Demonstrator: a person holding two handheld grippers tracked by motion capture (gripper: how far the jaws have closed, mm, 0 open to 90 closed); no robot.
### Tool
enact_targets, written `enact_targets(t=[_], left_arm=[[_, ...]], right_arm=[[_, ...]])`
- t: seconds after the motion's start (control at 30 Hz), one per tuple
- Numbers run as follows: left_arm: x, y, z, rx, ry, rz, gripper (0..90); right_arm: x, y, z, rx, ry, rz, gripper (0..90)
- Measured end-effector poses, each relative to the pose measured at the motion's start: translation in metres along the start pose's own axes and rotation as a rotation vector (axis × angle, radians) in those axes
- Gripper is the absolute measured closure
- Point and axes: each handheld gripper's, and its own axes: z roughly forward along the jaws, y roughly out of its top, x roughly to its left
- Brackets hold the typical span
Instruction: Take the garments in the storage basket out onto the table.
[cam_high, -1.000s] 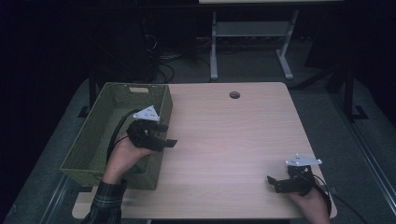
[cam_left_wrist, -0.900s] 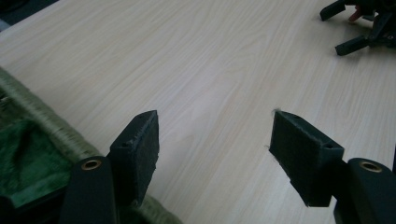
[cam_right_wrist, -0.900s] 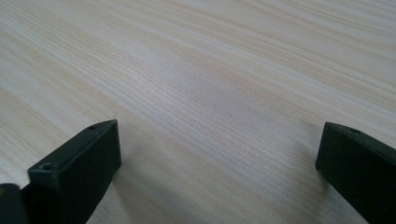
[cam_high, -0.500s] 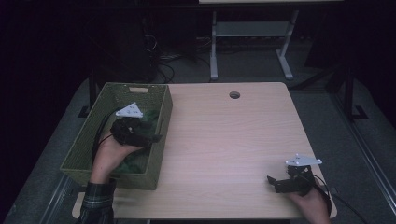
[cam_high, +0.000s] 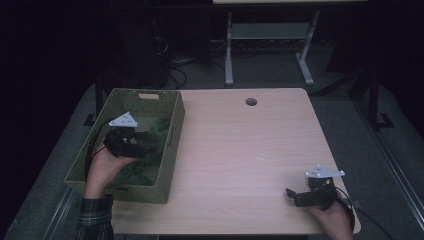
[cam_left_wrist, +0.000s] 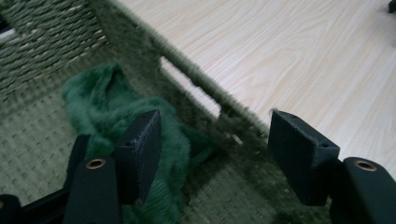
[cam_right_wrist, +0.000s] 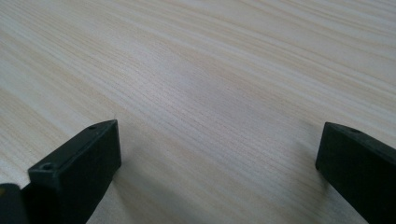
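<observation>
Green fuzzy cloth (cam_left_wrist: 116, 116) lies crumpled on the floor of a woven olive basket (cam_high: 172, 145), bunched toward the basket's wall nearest the middle of the counter (cam_high: 245, 150). From the high view the cloth (cam_high: 155, 132) shows as a dark green heap along the inside of that wall, running from about the middle of the basket down toward the near end. I can make out nothing else in the basket.

The basket sits at the left edge of the light wood counter, its long side running away from the person, a handle slot cut into the far end wall.

The left gripper (cam_high: 142, 145) hangs inside the basket, above the cloth, held by a hand (cam_high: 102, 167) that comes in over the near left rim; a plaid sleeve shows at the wrist. In the left gripper view the gripper (cam_left_wrist: 212, 147) is spread wide with nothing between its jaws: one jaw is over the cloth, the other lines up with the basket wall, and whether either touches I cannot tell.

Well apart, at the near right corner of the counter, the right gripper (cam_high: 295, 196) sits low over bare wood in the other hand (cam_high: 332, 215), pointing left. Its own view shows the gripper (cam_right_wrist: 217, 149) spread wide and empty.

A round hole (cam_high: 251, 102) sits near the far edge of the counter.
</observation>
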Motion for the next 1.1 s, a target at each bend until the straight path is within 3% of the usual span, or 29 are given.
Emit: enact_targets(t=[0.37,0.7,1.1], left_arm=[[0.013,-0.015,0.009,0.046,0.014,-0.006,34.2],[0.023,-0.028,0.024,0.125,0.032,0.000,35.6],[0.033,-0.041,0.044,0.218,0.043,-0.031,33.8]], right_arm=[[0.000,0.000,0.000,0.000,0.001,-0.001,0.0],[0.000,0.000,0.000,0.000,0.001,-0.001,0.0],[0.000,0.000,0.000,0.000,0.001,-0.001,0.0]])
